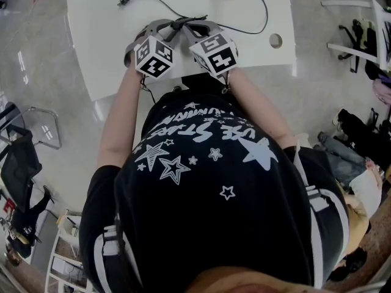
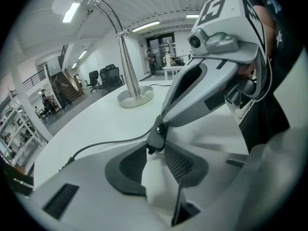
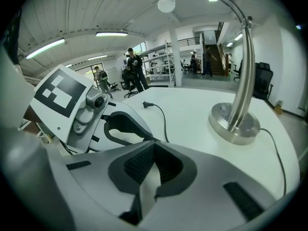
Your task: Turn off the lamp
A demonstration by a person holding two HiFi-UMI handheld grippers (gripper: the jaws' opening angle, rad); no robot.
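Status: both tools sit low at the near edge of the bench (image 1: 104, 35), tips almost meeting over the cord (image 3: 163, 121).
- Left tool (image 2: 155, 150): released, jaws apart, only bare bench between the pads.
- Right tool (image 3: 154, 146): tips look drawn together, with nothing in them that I can make out.

Lamp (image 3: 243, 81): stands on the far side of the bench, beyond the tools and a little right.
- The round base (image 3: 234, 121) sits flat and the stem rises upright from it, so the long axis is vertical.
- The neck then arcs over toward my side, and the bulb (image 3: 167, 3) hangs pointing down at the bench.
- I cannot tell whether the bulb glows against the ceiling lights.

Cord: runs across the bench from the base, past my tips, to a plug (image 3: 147, 105) lying loose at the left.

In the left gripper view a small dark piece (image 2: 156, 134) sits where the cord reaches the right tool's tip. I take it for an inline switch, but I'm not certain.

Step in hand, as I judge it: work that switch.
- Pin its body flat with one tool and press the rocker straight down with one tip of the other.
- Don't pull along the cord, since that drags the base.
- Check the bulb afterwards.
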